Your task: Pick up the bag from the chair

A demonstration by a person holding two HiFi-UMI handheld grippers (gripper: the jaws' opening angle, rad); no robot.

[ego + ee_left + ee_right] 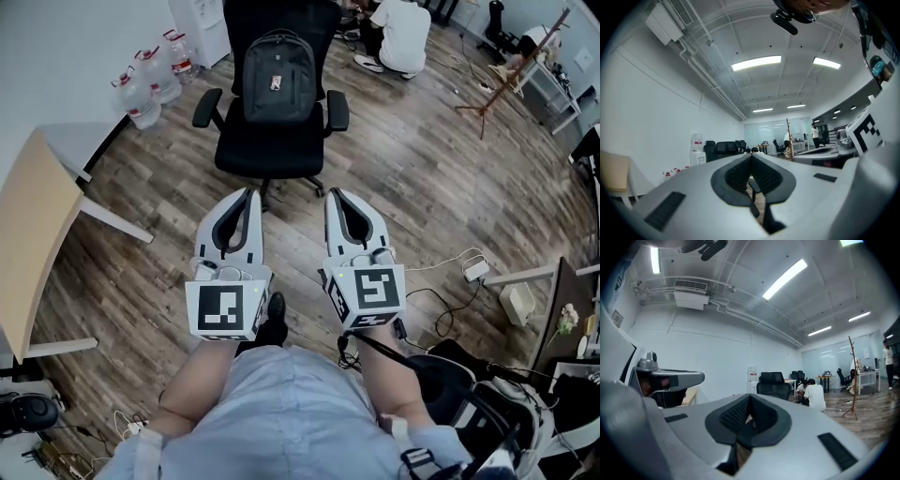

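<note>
A dark grey backpack [278, 77] stands upright on the seat of a black office chair [270, 141], leaning on its backrest, in the upper middle of the head view. My left gripper [249, 193] and right gripper [335, 194] are held side by side, pointing level at the chair, a short way in front of its seat. Both are shut with nothing between the jaws. In the right gripper view the chair [774, 385] shows just above the shut jaws [749, 397]. The left gripper view shows its shut jaws [751, 155] and the room behind; the bag is hidden there.
A light wooden table [33, 234] stands at the left. Water bottles [150, 84] sit by the wall at the far left. A person [401, 37] crouches on the floor behind the chair. A coat stand [511, 80] is far right. Cables and a power strip [475, 271] lie at the right.
</note>
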